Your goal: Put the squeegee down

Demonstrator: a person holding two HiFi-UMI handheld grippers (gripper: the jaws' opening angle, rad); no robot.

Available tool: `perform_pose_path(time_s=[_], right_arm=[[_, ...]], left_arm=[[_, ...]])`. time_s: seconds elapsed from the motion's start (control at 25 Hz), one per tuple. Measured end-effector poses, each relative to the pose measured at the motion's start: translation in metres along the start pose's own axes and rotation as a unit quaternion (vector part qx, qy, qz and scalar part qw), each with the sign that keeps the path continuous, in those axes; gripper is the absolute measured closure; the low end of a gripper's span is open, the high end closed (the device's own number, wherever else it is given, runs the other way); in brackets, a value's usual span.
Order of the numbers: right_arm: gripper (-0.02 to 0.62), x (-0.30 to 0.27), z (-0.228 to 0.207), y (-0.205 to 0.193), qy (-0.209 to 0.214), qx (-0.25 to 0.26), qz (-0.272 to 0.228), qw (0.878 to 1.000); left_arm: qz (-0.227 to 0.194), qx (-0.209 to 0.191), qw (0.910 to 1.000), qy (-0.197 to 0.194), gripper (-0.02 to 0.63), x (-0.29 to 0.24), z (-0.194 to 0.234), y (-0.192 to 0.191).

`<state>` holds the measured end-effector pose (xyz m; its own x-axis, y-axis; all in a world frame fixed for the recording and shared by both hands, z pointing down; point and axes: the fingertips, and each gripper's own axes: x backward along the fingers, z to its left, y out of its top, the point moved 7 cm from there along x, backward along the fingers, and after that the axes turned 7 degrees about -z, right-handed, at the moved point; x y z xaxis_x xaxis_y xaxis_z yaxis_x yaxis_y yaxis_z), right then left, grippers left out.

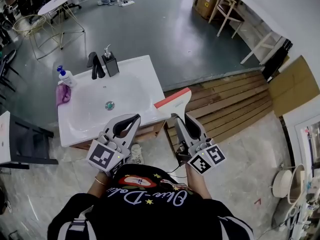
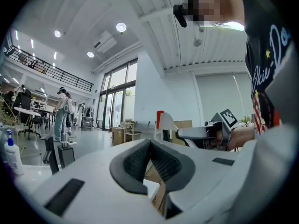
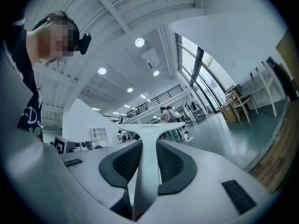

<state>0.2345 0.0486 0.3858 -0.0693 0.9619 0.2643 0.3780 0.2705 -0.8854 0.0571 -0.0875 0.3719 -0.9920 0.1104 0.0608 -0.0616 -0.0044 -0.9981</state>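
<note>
In the head view, my right gripper holds the squeegee by its handle. The red-edged blade lies at eleven o'clock from the jaws, beside the sink's four o'clock corner. My left gripper is at the sink's six o'clock edge.

In the left gripper view, my left gripper's jaws meet with nothing between them.

In the right gripper view, my right gripper pinches the squeegee's white handle, which runs toward twelve o'clock.
</note>
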Motion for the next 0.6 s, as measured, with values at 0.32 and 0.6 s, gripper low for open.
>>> perform_pose_path(time_s=[0.32,0.6], right_arm=[[0.489,-0.023,-0.009,-0.002,0.005,-0.004,0.006,1.0],[0.488,-0.041,-0.019,-0.003,0.004,-0.005,0.011,1.0]], left_arm=[[0.001,0.006,0.9999,0.01,0.584,-0.012,0.021,-0.001],[-0.002,0.008,0.9999,0.011,0.584,-0.022,0.036,-0.001]])
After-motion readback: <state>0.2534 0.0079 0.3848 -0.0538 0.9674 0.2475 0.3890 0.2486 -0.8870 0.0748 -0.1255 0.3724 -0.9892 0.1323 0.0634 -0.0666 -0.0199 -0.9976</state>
